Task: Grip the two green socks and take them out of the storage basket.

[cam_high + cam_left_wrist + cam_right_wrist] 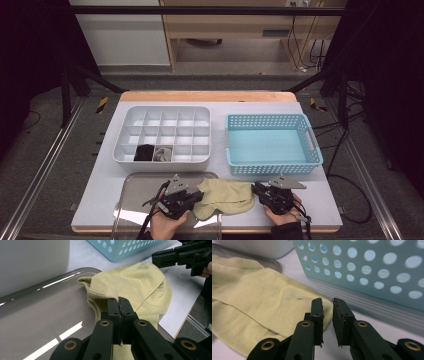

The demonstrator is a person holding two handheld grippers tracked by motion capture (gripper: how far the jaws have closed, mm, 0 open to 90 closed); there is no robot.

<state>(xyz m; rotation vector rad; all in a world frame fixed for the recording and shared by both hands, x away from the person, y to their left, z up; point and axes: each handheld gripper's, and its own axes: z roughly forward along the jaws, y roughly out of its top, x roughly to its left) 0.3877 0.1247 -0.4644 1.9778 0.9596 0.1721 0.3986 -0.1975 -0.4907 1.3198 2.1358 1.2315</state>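
Left claw (119,305) pinches the sock (140,287) at its cuff. Right claw (327,305) slightly spread, empty, by the toe. Soft, limp fabric; I'd grip edges.

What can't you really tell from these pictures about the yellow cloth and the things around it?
- Left claw is pinched on the yellow cloth; in the left gripper view the jaws hide how much fabric is caught.
- In the high view, the dark item and the pale item in the white divided tray are too small to identify.
- Right claw stands slightly apart at the cloth's edge; contact is unclear.
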